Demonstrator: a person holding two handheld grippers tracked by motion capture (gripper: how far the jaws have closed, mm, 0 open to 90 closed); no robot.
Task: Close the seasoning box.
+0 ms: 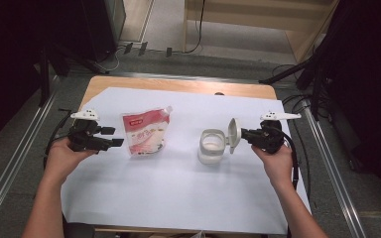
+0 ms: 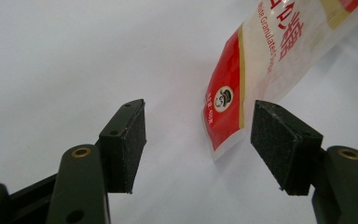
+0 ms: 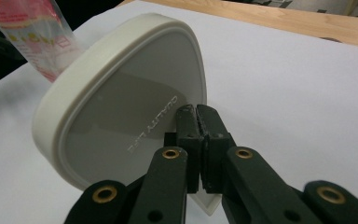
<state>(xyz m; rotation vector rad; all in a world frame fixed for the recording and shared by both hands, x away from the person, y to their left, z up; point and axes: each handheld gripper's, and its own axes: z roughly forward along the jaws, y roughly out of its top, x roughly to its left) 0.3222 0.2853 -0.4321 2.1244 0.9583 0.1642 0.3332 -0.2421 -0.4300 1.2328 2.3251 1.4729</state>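
Note:
A red and white sugar pouch [image 1: 146, 131] stands on the white sheet at left of centre. My left gripper [image 1: 114, 137] sits just left of it, open. In the left gripper view the pouch's lower corner [image 2: 235, 93] lies beyond the gap between the pads, apart from both, and the left gripper [image 2: 198, 140] holds nothing. A white, open-topped container [image 1: 212, 145] sits right of centre. My right gripper [image 1: 242, 134] is shut on its white lid [image 1: 234, 134], held on edge beside the container. In the right gripper view the right gripper [image 3: 196, 116] pinches the lid [image 3: 121, 112] at its rim.
A white sheet [image 1: 178, 193] covers most of the wooden table [image 1: 178, 85]. Metal rails run along the floor on both sides. Dark stands and cables [image 1: 302, 74] are behind the table at right. The pouch [image 3: 32, 32] is far off in the right gripper view.

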